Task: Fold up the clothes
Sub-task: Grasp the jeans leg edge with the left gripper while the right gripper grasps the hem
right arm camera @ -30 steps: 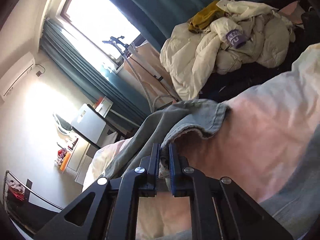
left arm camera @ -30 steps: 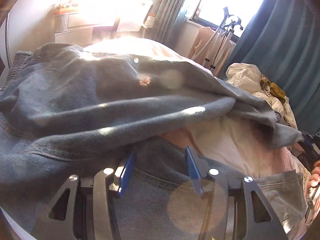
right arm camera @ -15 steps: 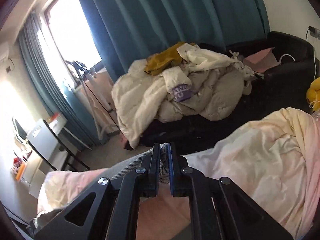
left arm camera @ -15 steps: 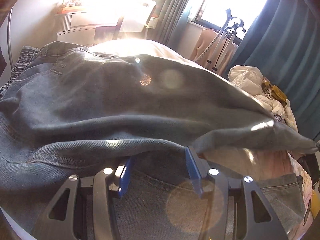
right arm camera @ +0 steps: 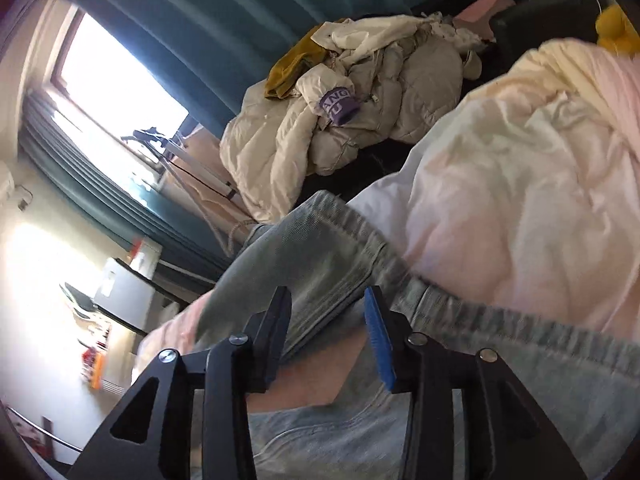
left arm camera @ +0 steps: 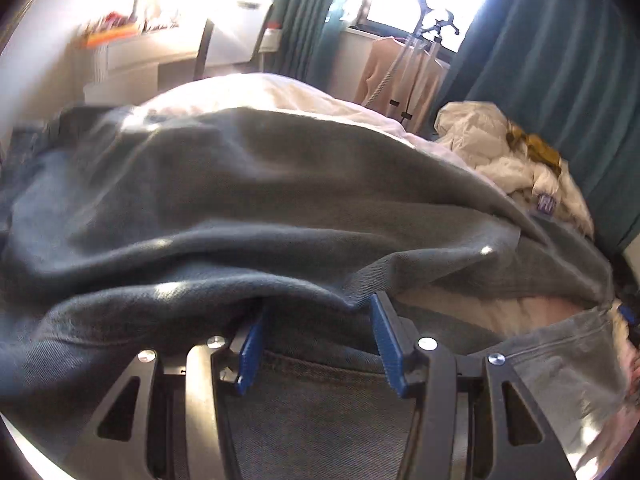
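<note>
Releasing: my right gripper (right arm camera: 326, 334) is opening over the jeans (left arm camera: 280, 208), laid folded on the bed (right arm camera: 520, 200); left gripper (left arm camera: 316, 340), unclenched, straddles their near fold to steady it.

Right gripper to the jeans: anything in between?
Nothing visible. The right gripper hangs directly over the light grey-blue denim jeans on the pale pink bedding. Its jaws are opening, with denim in the gap and the pads clear of it.
</note>
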Motion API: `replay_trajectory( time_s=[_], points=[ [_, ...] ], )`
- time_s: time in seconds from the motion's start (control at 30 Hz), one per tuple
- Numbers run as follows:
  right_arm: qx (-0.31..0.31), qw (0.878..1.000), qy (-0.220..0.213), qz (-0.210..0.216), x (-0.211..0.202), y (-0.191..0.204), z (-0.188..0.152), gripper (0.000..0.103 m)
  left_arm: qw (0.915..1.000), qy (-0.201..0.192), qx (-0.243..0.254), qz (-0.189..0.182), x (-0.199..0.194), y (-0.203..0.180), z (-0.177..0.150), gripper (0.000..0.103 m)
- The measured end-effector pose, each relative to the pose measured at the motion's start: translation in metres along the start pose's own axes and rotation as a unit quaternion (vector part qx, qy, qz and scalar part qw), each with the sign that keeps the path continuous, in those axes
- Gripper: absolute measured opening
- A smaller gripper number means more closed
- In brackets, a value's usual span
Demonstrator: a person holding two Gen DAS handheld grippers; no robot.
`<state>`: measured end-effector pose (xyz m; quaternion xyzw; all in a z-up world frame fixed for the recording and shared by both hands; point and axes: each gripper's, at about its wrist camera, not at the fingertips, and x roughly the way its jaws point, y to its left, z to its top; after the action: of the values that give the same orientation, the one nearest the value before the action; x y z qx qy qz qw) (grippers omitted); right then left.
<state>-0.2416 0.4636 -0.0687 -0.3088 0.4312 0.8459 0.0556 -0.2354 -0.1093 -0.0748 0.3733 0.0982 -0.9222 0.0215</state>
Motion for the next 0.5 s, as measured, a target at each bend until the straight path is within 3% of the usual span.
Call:
replay_trajectory(
  time_s=[0.03,0.1,0.23,0.37,0.4,0.43,0.5],
  points=[
    [0.012,1.000,0.019,0.012,0.006,0.001,-0.002,0.057,0.9999,-0.004,0.014,0.009,0.002,-0.004,-0.001,0.051],
    [0.030,0.998,0.057,0.023,0.021,0.004,-0.005,0.059,0.9995,0.000,0.025,0.018,0.009,-0.007,-0.001,0.051],
    [0.045,0.993,0.107,-0.016,0.066,0.010,0.001,0.059,0.9998,0.012,0.013,0.012,0.017,-0.002,0.001,0.047],
    [0.098,0.989,0.102,-0.041,0.095,0.004,0.017,0.057,0.9998,0.010,-0.016,-0.006,0.018,0.009,0.003,0.011],
    [0.098,0.988,0.098,-0.062,0.098,0.006,0.020,0.046,0.9991,0.008,-0.038,-0.018,0.018,0.014,0.003,0.008],
    [0.088,0.987,0.093,-0.093,0.100,0.012,0.023,0.023,0.9973,0.008,-0.065,-0.034,0.018,0.021,0.004,0.007],
    [0.066,0.986,0.078,-0.132,0.099,0.030,0.030,0.011,0.9925,0.002,-0.104,-0.063,0.017,0.032,0.007,0.006]
  ],
)
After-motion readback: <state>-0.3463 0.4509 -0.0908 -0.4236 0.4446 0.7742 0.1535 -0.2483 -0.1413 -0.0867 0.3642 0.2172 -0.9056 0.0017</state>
